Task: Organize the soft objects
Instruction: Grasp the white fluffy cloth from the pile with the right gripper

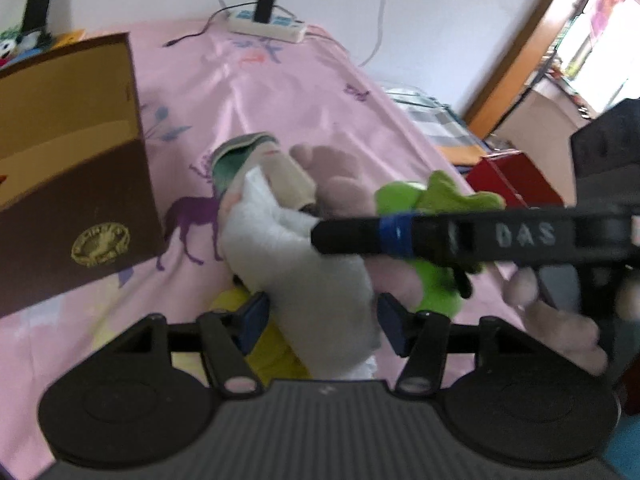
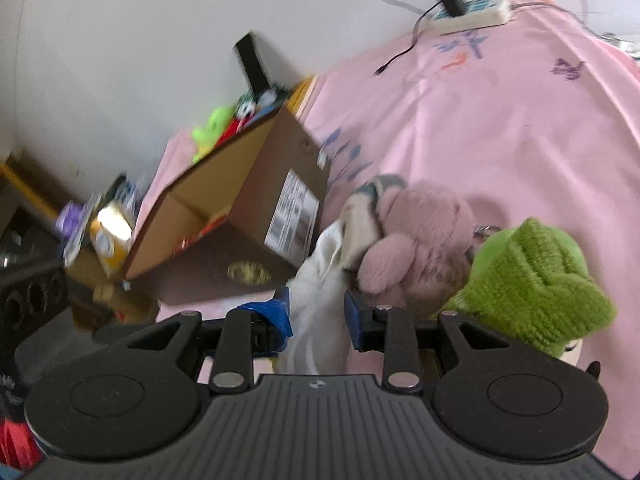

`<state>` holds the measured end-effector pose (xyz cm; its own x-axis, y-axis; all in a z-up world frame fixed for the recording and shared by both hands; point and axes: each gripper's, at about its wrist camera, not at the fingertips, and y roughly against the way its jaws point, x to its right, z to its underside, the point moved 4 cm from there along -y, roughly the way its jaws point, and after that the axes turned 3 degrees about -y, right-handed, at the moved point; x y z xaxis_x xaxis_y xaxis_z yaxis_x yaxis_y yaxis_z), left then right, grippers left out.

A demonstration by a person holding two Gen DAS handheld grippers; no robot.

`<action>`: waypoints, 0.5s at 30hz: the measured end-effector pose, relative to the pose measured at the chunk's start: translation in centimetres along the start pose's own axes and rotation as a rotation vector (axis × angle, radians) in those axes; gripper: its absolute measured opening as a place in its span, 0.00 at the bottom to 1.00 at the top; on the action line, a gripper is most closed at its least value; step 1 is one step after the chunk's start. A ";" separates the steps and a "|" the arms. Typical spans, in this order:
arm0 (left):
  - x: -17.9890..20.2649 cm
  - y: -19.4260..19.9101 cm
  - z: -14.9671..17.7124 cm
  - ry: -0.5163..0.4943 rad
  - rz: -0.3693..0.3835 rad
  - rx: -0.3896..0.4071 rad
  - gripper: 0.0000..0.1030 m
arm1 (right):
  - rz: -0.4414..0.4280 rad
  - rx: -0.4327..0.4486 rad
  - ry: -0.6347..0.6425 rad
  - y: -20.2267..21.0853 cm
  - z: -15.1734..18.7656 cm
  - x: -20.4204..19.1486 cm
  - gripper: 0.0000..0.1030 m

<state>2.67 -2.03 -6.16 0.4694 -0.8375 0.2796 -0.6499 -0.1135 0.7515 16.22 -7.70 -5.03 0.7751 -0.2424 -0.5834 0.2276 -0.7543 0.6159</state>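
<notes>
Right wrist: right gripper clamps white cloth; left gripper open, straddling it.

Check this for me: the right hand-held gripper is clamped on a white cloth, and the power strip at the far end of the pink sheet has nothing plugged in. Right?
Not quite. The power strip has a black plug in it, as the left wrist view shows. The rest stands: the right hand-held gripper is clamped on the white cloth, and the strip lies at the far end of the pink sheet.

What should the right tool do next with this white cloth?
Probably carry the white cloth to the open cardboard box. The right tool pinches it, the left tool stands open around it, and the box sits just left of the pile.
</notes>
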 end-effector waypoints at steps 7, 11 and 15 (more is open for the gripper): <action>0.3 -1.0 0.2 -0.002 -0.046 0.008 0.55 | 0.004 -0.060 0.039 -1.5 0.3 0.1 0.13; 0.5 -0.9 0.1 -0.019 -0.048 0.014 0.47 | 0.013 -0.087 0.082 -2.0 0.3 -0.2 0.15; 0.1 0.0 0.0 -0.026 -0.021 0.032 0.42 | -0.004 -0.088 0.081 -1.6 0.0 -0.3 0.12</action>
<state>2.72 -2.13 -6.11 0.4681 -0.8482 0.2481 -0.6591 -0.1480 0.7374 15.61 -6.47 -5.86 0.8183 -0.1868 -0.5436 0.2791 -0.6976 0.6599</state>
